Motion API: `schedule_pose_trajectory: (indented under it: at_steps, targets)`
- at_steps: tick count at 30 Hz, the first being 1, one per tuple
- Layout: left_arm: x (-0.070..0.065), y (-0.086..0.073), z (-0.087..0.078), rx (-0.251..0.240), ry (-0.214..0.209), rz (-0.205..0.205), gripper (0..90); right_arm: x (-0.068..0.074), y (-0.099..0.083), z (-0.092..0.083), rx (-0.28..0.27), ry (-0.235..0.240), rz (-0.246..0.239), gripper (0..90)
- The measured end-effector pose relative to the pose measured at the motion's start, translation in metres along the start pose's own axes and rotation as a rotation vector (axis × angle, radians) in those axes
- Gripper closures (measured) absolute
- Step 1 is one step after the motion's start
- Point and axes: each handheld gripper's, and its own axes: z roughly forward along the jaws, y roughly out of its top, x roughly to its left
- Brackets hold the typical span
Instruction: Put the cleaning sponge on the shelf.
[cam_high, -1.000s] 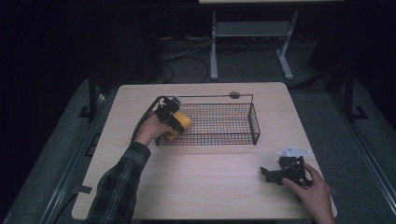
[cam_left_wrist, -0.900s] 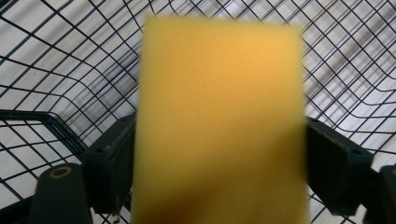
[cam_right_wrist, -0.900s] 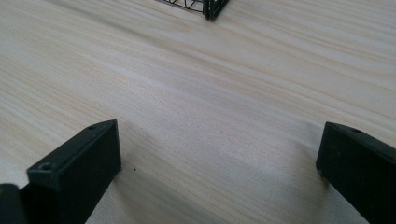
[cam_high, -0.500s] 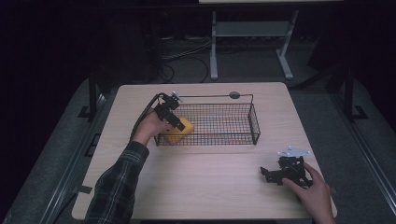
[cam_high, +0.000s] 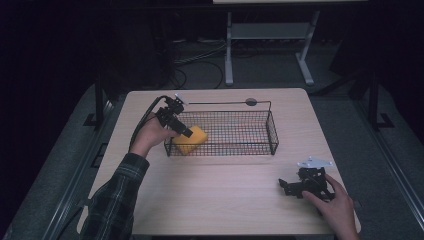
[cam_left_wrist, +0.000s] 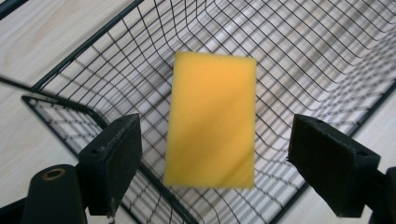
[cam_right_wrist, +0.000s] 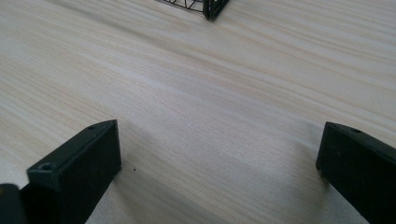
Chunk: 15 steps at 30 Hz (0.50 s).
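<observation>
A pale wooden table (cam_high: 220, 200) is seen from the high view, and a black wire basket (cam_high: 270, 131) is set on its far half. At the basket's left end a yellow sponge (cam_high: 191, 140) is found, inside the wire walls; from the left gripper view the sponge (cam_left_wrist: 212, 119) is shown blurred, with the mesh floor behind it, so whether it is resting on that floor or dropping onto it cannot be told.

The left gripper (cam_high: 187, 133) is held over that end of the basket. Its jaws are spread wide in the left gripper view, one to each side of the sponge and apart from it, so nothing is gripped. The right gripper (cam_high: 286, 187) is rested on the table near the right front corner, well apart from the basket, and its jaws too are parted, with bare wood between them.

The sponge is judged to be very light, soft and easily squashed, with a rough surface that is unlikely to slip and nothing about it that would break. It is best taken across its two long sides near the middle, with a gentle squeeze, since a hard one would only buckle it. The mesh close beside it should be kept clear of the pads.
</observation>
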Motion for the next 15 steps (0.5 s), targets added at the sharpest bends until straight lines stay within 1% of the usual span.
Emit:
schedule_pose_trajectory:
  at_steps: [3,8,10,12,13,15]
  targets:
    - [-0.001,-0.009,-0.006,-0.011,0.006,0.001,17.1,0.0,0.0,0.0,0.0,0.0,0.0,0.0]
    - [-0.001,-0.025,-0.017,-0.042,0.018,-0.014,17.1,0.0,0.0,0.0,0.0,0.0,0.0,0.0]
    - [-0.001,-0.032,-0.022,-0.055,0.027,-0.015,17.1,0.0,0.0,0.0,0.0,0.0,0.0,0.0]
    - [-0.003,-0.04,-0.026,-0.074,0.032,-0.023,17.1,0.0,0.0,0.0,0.0,0.0,0.0,0.0]
    - [-0.003,-0.043,-0.028,-0.075,0.034,-0.018,17.1,0.0,0.0,0.0,0.0,0.0,-0.001,0.0]
    - [-0.006,-0.05,-0.031,-0.085,0.042,-0.021,17.1,0.0,0.0,0.0,0.0,0.0,0.0,0.0]
